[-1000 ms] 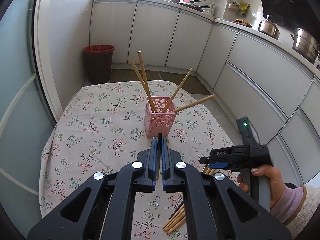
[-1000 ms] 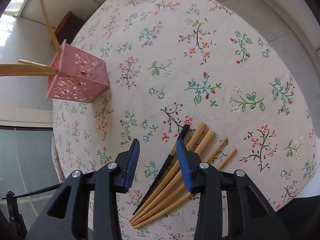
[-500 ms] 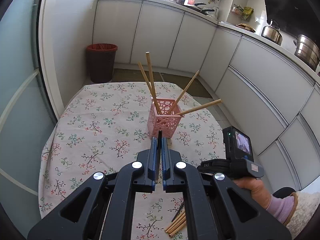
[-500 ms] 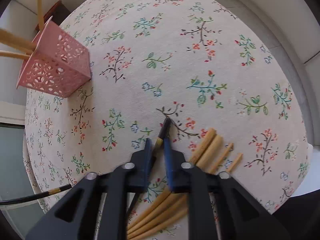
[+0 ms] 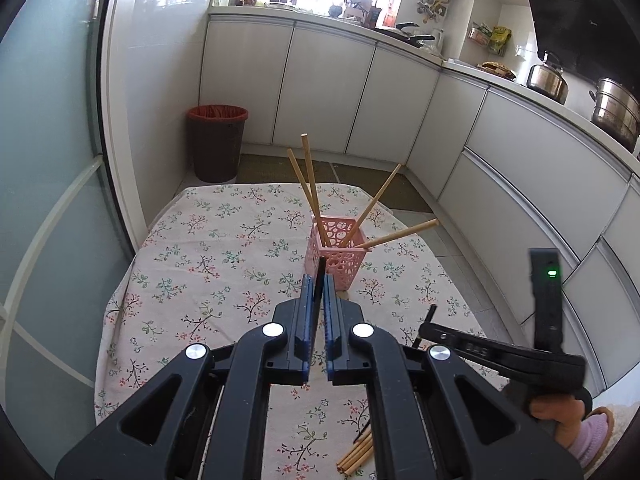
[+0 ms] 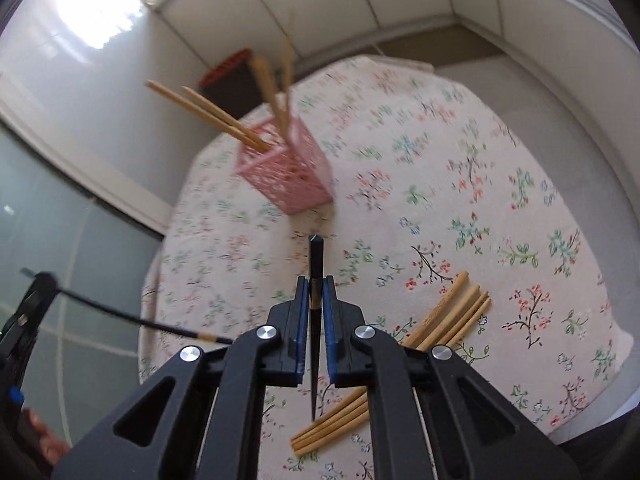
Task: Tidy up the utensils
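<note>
A pink basket (image 5: pixel 336 252) (image 6: pixel 288 176) stands on the floral tablecloth (image 5: pixel 224 256) and holds several bamboo chopsticks (image 5: pixel 312 192) that lean outwards. My left gripper (image 5: pixel 316 280) is shut on a black chopstick (image 5: pixel 320 272), held above the cloth on the near side of the basket; in the right wrist view that black stick (image 6: pixel 140 320) with its gold band juts in from the left. My right gripper (image 6: pixel 316 284) is shut on a second black chopstick (image 6: pixel 315 264), raised off the table. Several more bamboo chopsticks (image 6: pixel 452 312) (image 5: pixel 356 456) lie on the cloth beneath it.
A brown waste bin (image 5: pixel 218 140) stands on the floor beyond the table. White cabinets (image 5: pixel 520 168) curve round the back and right, with a kettle (image 5: pixel 548 78) and pots on the counter. A glass door (image 5: pixel 48 200) is close on the left. A hand in a pink sleeve (image 5: pixel 592 436) holds the right gripper.
My right gripper's jaws closed on the black chopstick beside the bamboo bundle and lifted it off the cloth, rolling as it rose. My left gripper rose slightly, still shut on its black chopstick.
</note>
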Available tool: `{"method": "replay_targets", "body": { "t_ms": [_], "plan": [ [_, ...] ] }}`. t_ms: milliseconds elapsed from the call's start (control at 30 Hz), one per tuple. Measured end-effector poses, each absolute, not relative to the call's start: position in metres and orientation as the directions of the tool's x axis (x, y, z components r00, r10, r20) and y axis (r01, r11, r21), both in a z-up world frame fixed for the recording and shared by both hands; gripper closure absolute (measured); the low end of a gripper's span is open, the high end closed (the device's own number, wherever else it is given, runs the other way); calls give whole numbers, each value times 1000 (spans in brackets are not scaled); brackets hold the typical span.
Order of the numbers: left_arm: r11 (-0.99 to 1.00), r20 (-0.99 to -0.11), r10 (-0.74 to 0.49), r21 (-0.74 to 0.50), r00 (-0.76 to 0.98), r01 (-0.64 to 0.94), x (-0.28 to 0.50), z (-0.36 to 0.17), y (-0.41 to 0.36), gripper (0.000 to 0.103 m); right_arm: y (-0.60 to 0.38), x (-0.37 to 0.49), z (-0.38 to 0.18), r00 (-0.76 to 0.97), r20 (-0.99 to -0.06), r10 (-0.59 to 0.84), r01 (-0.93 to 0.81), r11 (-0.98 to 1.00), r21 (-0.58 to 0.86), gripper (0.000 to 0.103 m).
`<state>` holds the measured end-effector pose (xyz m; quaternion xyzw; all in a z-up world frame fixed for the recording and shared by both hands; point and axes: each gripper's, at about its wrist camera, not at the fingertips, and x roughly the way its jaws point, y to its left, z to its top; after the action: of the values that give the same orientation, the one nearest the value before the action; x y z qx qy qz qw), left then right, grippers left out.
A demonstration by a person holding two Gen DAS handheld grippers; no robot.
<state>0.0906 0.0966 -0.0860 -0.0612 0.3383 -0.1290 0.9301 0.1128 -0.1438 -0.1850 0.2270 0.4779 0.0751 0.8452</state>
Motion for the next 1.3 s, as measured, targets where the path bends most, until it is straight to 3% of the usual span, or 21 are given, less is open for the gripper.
{"method": "replay_targets", "body": {
  "t_ms": [200, 333, 500, 567, 700, 733, 767, 800, 867, 1000, 1100, 1300],
  "plan": [
    [955, -589, -294, -215, 753, 205, 83, -69, 97, 98, -136, 87, -134, 633, -699, 333, -44, 917, 397, 97],
    [959, -585, -282, -196, 760, 205, 81, -60, 93, 98, -138, 87, -129, 612, -722, 323, -40, 924, 380, 97],
    [956, -595, -292, -198, 749, 216, 84, -67, 89, 98, -154, 124, -196, 367, -832, 416, 203, 837, 508, 82],
    [959, -615, -282, -186, 736, 213, 90, -75, 90, 98, -156, 135, -215, 335, -860, 384, 265, 838, 478, 70],
    [967, -734, -246, -235, 633, 104, 123, -109, 130, 96, -151, 134, -224, 384, -870, 308, 275, 862, 426, 63],
    [965, -782, -250, -250, 571, 80, 133, -122, 139, 87, -151, 132, -226, 396, -868, 298, 275, 864, 422, 60],
    [966, -851, -251, -254, 462, 57, 146, -144, 147, 63, -153, 131, -228, 394, -867, 303, 279, 860, 428, 59],
    [971, -892, -237, -236, 385, 51, 153, -162, 151, 54, -156, 129, -232, 389, -865, 316, 287, 851, 440, 58],
    [986, -944, -126, -87, 303, 140, 161, -197, 140, 57, -163, 126, -242, 378, -861, 340, 310, 830, 464, 54],
    [874, -975, 38, 139, 220, 466, 160, -248, 82, 57, -172, 123, -262, 338, -864, 373, 346, 804, 483, 53],
    [766, -975, 117, 209, 188, 609, 160, -271, 55, 56, -175, 123, -265, 331, -859, 391, 341, 799, 496, 52],
    [752, -984, 139, 180, 115, 634, 172, -279, 46, 55, -174, 129, -265, 341, -849, 403, 336, 791, 511, 46]
  ]
}}
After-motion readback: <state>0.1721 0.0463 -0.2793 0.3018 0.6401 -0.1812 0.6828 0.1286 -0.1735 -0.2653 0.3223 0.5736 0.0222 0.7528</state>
